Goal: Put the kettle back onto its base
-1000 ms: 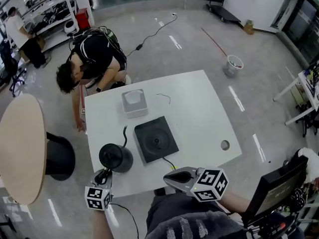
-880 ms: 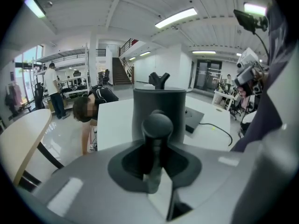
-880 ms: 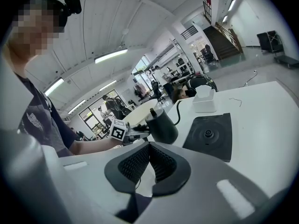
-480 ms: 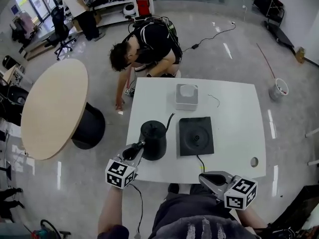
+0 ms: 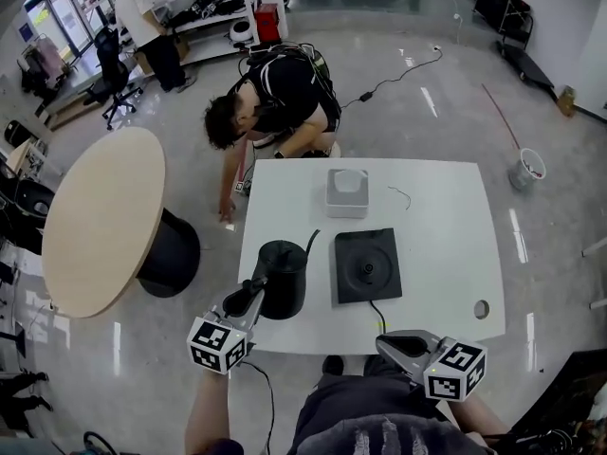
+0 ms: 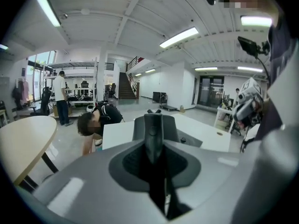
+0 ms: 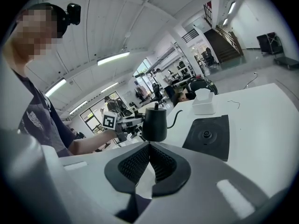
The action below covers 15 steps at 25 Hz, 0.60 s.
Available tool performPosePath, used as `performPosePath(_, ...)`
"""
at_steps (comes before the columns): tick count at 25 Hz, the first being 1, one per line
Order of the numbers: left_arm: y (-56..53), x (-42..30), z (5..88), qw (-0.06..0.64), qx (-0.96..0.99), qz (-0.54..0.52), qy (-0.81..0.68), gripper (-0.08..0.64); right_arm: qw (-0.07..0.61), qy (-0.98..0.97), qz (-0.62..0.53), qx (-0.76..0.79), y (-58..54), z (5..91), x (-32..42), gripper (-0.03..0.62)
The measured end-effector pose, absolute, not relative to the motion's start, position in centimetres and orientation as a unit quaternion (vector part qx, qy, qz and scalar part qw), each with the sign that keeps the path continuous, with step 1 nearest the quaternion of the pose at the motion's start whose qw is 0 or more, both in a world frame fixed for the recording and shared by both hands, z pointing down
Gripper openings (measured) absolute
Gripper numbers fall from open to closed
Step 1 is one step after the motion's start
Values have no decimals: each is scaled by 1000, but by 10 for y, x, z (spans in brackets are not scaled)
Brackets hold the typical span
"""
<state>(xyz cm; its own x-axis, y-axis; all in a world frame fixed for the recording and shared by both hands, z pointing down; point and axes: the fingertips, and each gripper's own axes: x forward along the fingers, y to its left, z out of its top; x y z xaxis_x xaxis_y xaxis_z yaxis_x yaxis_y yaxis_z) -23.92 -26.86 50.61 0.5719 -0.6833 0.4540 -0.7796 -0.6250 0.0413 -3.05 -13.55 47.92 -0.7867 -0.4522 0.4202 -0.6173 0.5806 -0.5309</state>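
The black gooseneck kettle (image 5: 282,275) hangs just over the white table (image 5: 446,245), left of its flat black base (image 5: 365,265). My left gripper (image 5: 250,295) is shut on the kettle's handle (image 6: 153,133), which stands upright between the jaws in the left gripper view. The right gripper view shows the kettle (image 7: 155,122) held up beside the base (image 7: 208,135), with the left gripper (image 7: 125,123) behind it. My right gripper (image 5: 391,344) rests at the table's front edge, its pads (image 7: 161,164) closed together on nothing.
A white box (image 5: 346,191) and a thin loose wire (image 5: 400,195) lie at the back of the table. A person (image 5: 270,98) crouches beyond the far edge. A round wooden table (image 5: 100,221) stands at the left. A cable hole (image 5: 481,308) is near the right corner.
My left gripper has risen with the kettle, lifting it off the table beside the base. The right gripper has stayed at the front edge.
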Motion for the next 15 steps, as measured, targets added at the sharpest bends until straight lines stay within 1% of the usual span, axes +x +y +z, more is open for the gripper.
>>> performPosePath(6, -280, -204, 473, 115, 903, 152, -385, 55, 109, -880, 345, 308, -134, 480, -27, -1)
performPosePath(15, -305, -121, 462, 92, 936, 133, -313, 55, 87, -865, 354, 345, -131, 483, 0, 0)
